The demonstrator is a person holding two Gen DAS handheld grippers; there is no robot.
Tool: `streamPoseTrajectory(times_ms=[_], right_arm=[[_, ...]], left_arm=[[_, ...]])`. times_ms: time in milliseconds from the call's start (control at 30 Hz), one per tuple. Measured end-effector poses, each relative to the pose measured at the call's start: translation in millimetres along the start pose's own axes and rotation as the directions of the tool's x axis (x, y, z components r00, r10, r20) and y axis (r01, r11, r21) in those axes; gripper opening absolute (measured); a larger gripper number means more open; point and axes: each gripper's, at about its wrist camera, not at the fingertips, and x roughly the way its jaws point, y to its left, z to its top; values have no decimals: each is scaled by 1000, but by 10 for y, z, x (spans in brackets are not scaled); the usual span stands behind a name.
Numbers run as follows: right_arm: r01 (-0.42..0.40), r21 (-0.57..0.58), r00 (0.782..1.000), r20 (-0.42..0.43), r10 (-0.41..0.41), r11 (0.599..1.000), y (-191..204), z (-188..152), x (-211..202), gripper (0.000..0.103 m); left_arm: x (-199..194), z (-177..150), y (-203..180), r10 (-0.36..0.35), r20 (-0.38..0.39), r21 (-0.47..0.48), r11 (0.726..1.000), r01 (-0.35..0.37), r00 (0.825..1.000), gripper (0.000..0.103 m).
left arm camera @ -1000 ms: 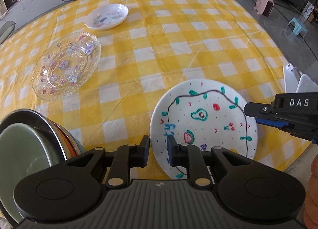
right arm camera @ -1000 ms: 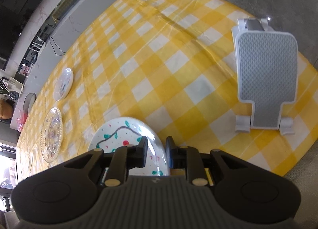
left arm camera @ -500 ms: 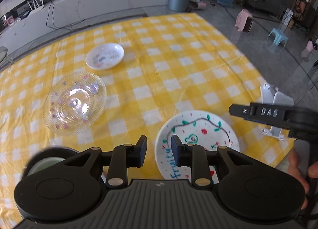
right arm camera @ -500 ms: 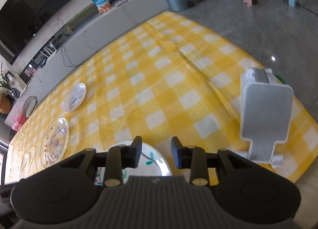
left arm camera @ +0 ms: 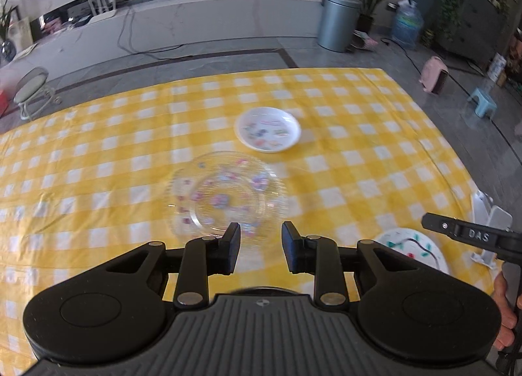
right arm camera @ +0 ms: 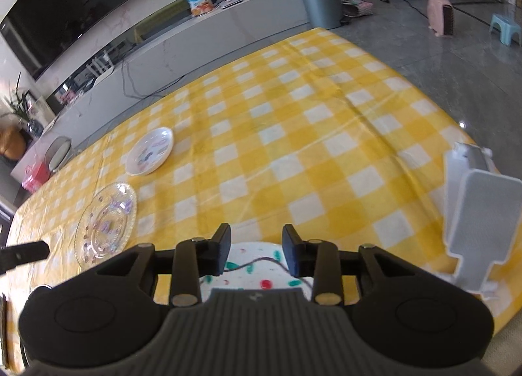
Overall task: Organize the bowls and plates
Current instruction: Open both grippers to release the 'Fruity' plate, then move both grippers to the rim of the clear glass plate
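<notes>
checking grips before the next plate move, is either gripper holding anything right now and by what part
Nothing is held. The left gripper and right gripper both have empty, parted jaws; the painted plate lies flat on the tablecloth.

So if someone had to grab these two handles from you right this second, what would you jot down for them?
Left gripper: open, holding nothing, above the clear glass plate with pastel flowers.
Right gripper: open, holding nothing, above the white plate with hand-drawn fruit.
Small white dish with coloured prints: alone, farther back on the yellow checked tablecloth.
White and grey rack: at the table's right edge, nothing in it.
Done: nothing visibly stacked or racked.
Left: all three plates lie apart and need gathering.
</notes>
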Motion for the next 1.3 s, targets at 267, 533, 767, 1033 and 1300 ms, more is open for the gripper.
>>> streamPoseTrajectory(times_ms=[267,533,767,1033,1300], right_arm=[[-9,-95,999,-43,5,995,369,9,176,35],[-68,-126,989,-139,50,990,693,36,422,41],[-107,-121,976,-200,81,987,961,141,686,45],[-161,-28,955,-255,149,986,1123,255,1060,46],[-186,39,942,-277,189,982,1199,318,1366,44]], left_arm=[[131,8,542,15,3,-80,997,-15,1000,34],[288,-51,918,-13,16,-149,989,15,1000,46],[469,-72,1221,-49,19,-225,973,52,999,57],[701,-91,1499,-88,46,-338,936,98,995,62],[1000,-58,1523,-163,33,-371,914,163,986,60]])
